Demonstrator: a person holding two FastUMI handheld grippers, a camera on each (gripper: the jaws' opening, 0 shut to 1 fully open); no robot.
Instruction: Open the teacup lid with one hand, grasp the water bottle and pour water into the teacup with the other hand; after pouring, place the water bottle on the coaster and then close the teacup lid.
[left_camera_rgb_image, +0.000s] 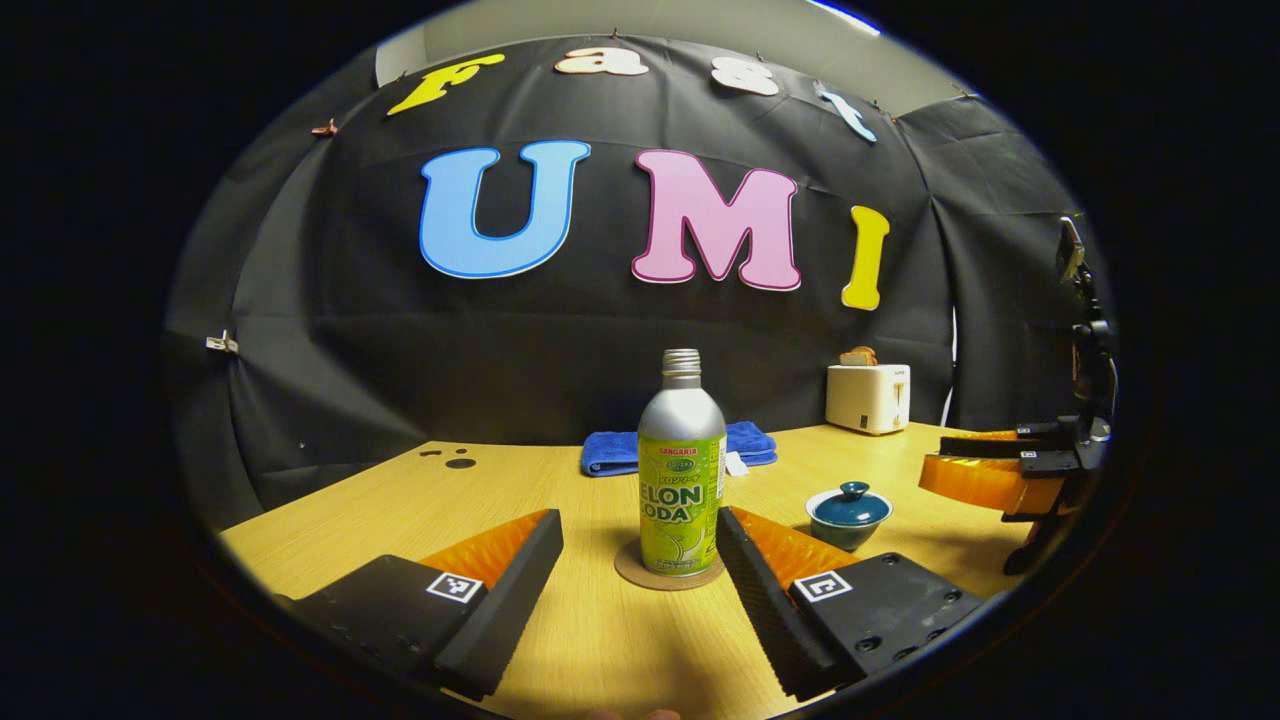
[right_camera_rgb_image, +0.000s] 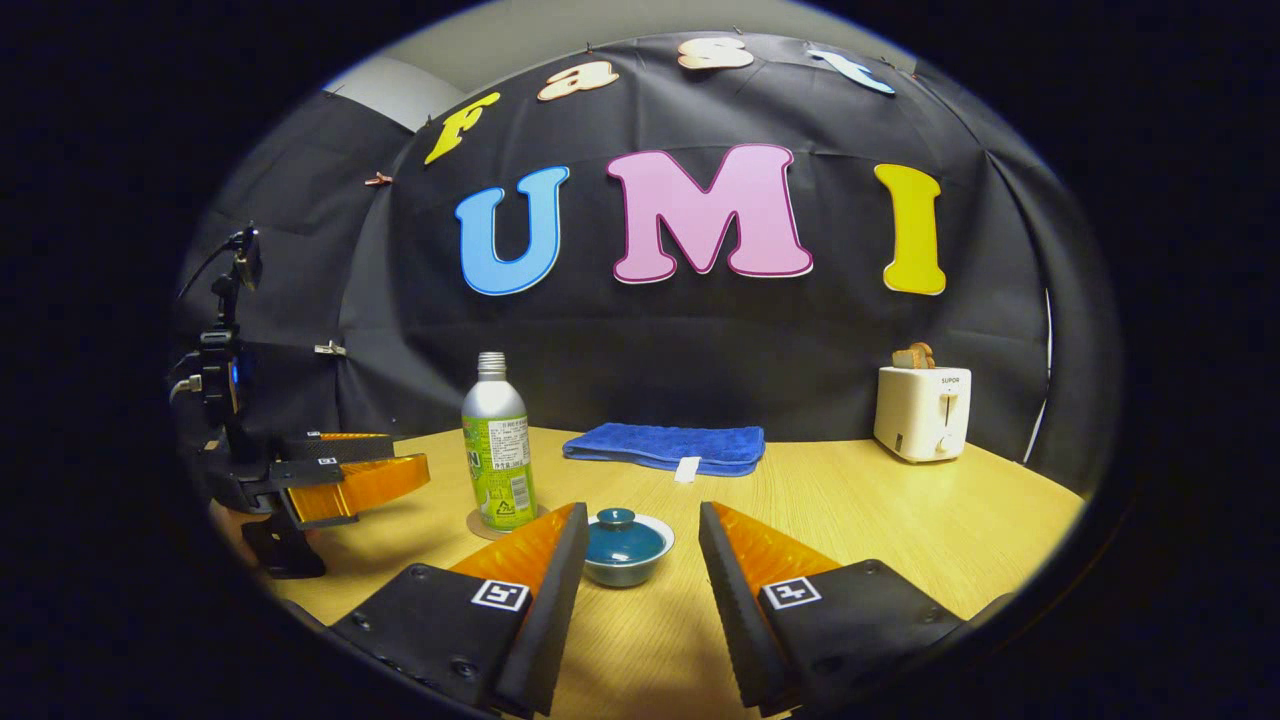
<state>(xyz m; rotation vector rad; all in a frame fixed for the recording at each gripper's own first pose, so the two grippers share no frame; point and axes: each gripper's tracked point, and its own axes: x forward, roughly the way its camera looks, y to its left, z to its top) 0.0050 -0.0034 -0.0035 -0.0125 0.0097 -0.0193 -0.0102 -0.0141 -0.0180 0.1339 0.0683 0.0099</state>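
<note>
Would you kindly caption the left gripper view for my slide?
Open left gripper faces the water bottle standing on its coaster, lidded teacup alongside.

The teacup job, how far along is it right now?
Nothing looks done. The teacup has its lid on, and the water bottle stands on the coaster. Left gripper and right gripper are open, holding nothing. Lifting the lid, pouring, returning the bottle and closing remain.

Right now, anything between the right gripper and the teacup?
No. In the right gripper view only bare table separates the open right gripper from the lidded teacup.
</note>
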